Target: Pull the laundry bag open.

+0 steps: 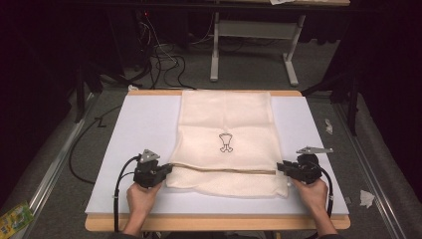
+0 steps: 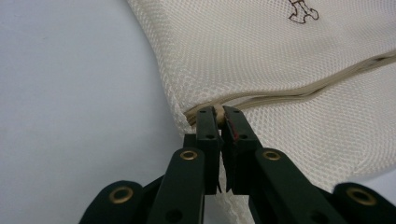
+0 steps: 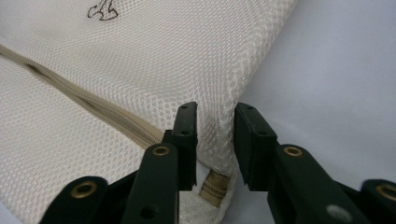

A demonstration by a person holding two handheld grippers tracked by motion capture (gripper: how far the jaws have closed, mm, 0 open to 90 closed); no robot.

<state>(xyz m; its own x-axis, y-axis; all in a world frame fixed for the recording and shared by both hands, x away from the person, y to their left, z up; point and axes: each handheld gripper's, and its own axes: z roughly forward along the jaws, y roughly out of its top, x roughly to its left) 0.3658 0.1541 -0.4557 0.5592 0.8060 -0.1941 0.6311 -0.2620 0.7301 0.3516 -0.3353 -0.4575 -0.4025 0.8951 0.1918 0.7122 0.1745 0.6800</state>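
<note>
On the white worktop lies a cream mesh bag, flat and stretched from the near side to the far edge. A tan zipper runs across the bag near its near end, from left to right. The left tongs sit at the left end of the zipper, and in the left gripper view they are pinched shut on the zipper pull, a small tan knob between the black tips. The right tongs sit at the right edge of the bag; in the right gripper view they are apart, with a fold of mesh between the tips but not squeezed. My guess is that the zipper is about to be pulled along. For that, the right tongs would need to close on the bag edge and hold it while the left ones slide the pull toward the right. A small brown drawing is printed in the middle of the bag; no words can be read on it.
</note>
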